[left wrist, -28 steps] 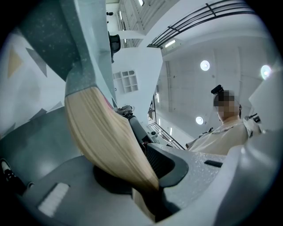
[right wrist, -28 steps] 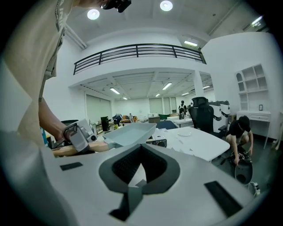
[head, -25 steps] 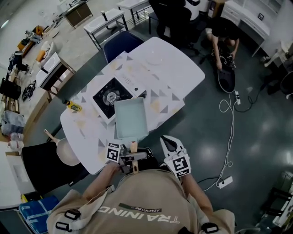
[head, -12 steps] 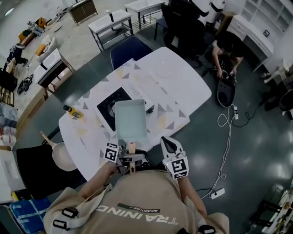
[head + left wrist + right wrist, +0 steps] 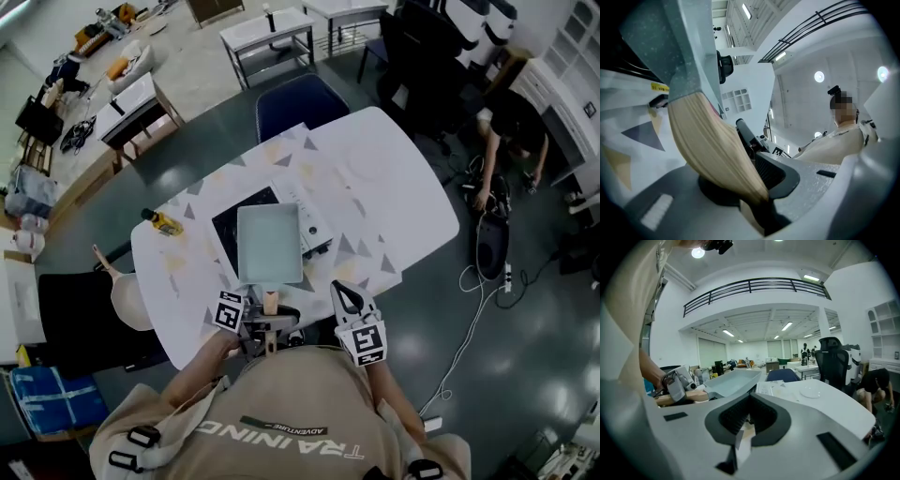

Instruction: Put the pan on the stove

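Note:
The pan (image 5: 269, 244) is a rectangular grey-green tray with a wooden handle (image 5: 272, 302). It hangs tilted above the table, covering the right part of the black stove (image 5: 230, 223). My left gripper (image 5: 269, 317) is shut on the handle at the table's near edge. In the left gripper view the handle (image 5: 712, 140) runs from the jaws up to the pan's underside (image 5: 679, 42). My right gripper (image 5: 345, 296) is shut and empty, just right of the handle. The right gripper view shows the pan (image 5: 731, 379) to its left.
The white table (image 5: 394, 206) has triangle-patterned mats under the stove. A yellow bottle (image 5: 164, 222) lies at its left side and a white plate (image 5: 812, 391) at its far end. A blue chair (image 5: 305, 98) stands behind it, a black chair (image 5: 80, 323) to the left. A person (image 5: 511, 141) crouches at far right.
The pan has moved farther over the stove, still held by the left gripper. The head view has shifted. The right gripper has stayed beside the handle.

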